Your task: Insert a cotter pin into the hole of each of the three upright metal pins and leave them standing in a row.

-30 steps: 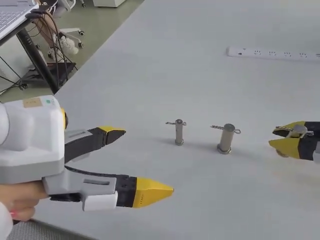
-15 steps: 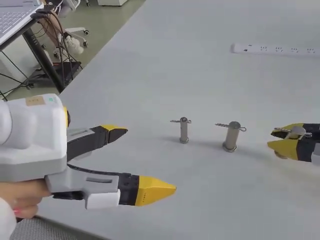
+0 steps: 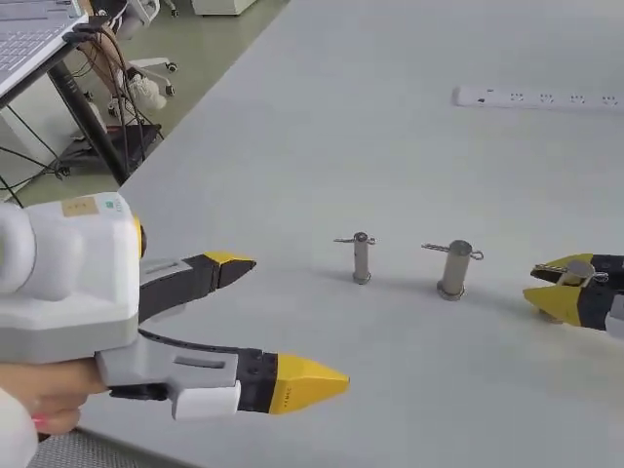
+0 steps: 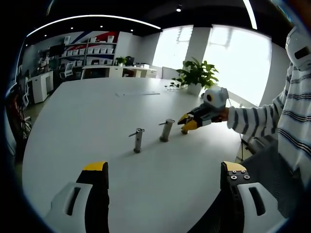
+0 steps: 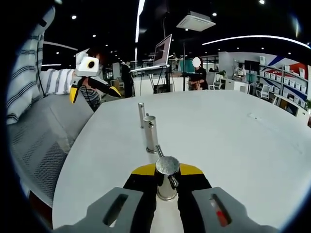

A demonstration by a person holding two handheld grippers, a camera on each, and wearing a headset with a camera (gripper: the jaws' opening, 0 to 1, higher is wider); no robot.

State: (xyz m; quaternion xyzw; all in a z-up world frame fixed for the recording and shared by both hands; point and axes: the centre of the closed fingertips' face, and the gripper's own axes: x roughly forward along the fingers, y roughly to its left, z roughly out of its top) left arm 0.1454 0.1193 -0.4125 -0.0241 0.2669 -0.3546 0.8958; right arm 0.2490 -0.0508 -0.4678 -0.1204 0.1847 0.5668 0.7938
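Two upright metal pins stand in a row on the white table, a thin pin [image 3: 362, 259] and a thicker pin [image 3: 454, 270], each with a cotter pin through its top. To their right, my right gripper [image 3: 558, 289] is shut on a third metal pin [image 5: 166, 177] with a cotter pin through it. That pin stands upright between the jaws, in line with the thicker pin [image 5: 150, 133] and the thin pin [image 5: 141, 113]. My left gripper [image 3: 290, 322] is open and holds nothing, at the near left and well short of the thin pin [image 4: 138, 140].
A white power strip [image 3: 536, 97] lies at the far right of the table [image 3: 322, 117]. A laptop on a stand [image 3: 34, 29] and cables sit beyond the table's left edge. A person's striped sleeve [image 4: 262, 124] reaches in behind the right gripper [image 4: 190, 122].
My right gripper has sunk a little with its pin and come slightly closer to the thicker pin. The head camera has shifted; the left gripper stays open in much the same place.
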